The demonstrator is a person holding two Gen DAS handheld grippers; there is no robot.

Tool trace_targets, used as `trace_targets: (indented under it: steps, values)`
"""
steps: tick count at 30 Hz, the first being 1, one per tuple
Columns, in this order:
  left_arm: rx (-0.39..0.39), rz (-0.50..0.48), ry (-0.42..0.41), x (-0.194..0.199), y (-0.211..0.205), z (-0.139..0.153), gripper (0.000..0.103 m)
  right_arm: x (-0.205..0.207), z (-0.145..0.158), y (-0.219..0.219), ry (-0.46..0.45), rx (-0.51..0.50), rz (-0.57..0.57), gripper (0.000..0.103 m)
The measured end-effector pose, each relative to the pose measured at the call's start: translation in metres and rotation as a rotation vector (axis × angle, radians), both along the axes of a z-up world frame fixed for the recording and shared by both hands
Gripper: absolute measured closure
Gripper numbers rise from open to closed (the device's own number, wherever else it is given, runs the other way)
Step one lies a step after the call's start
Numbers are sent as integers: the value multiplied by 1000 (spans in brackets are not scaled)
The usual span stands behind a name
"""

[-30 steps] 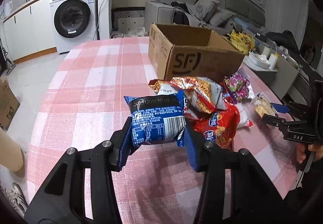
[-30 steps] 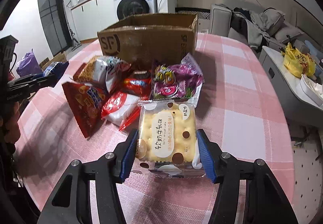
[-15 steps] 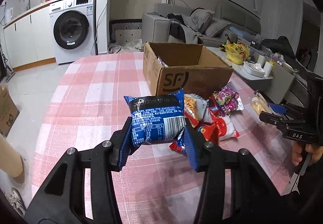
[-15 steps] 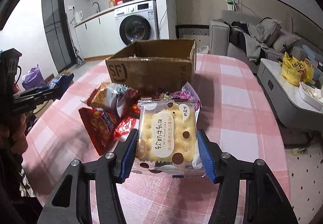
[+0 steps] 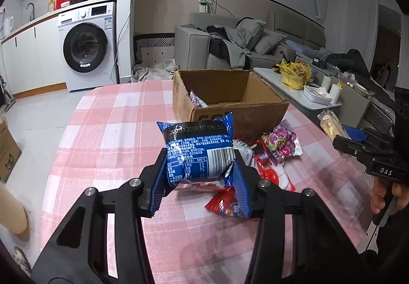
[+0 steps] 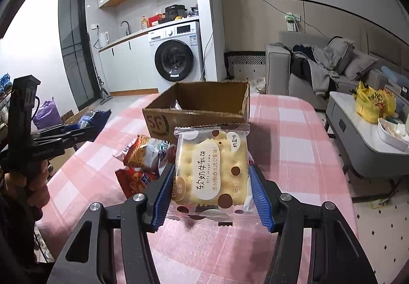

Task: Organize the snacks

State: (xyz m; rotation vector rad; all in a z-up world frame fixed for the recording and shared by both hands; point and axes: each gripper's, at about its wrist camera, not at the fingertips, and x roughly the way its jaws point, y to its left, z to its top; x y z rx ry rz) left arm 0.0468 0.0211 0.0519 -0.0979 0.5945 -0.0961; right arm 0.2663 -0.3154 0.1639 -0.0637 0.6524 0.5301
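both views are evenly lit by cool indoor light. strong fisheye bending curves walls and cabinets near the edges, and black vignetting fills the corners. a blown-out white patch glares at the left of the right wrist view. soft shadows fall on the checked tablecloth (image 5: 112,135). the centre is sharp, the rims slightly smeared.

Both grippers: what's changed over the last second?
Both rose from the table toward the cardboard box. Left gripper still clamps the blue snack pack; right gripper still clamps the nougat cracker pack. Snack pile unmoved.
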Motion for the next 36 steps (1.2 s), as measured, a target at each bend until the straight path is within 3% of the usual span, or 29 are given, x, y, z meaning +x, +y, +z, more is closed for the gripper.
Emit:
trace_targets:
  steps: [18, 36]
  values:
    - [0, -13, -38, 54, -12, 27, 59, 37, 15, 7, -21, 52, 2, 45]
    - [4, -20, -47, 117, -21, 26, 59, 79, 25, 31, -39, 96, 1, 45]
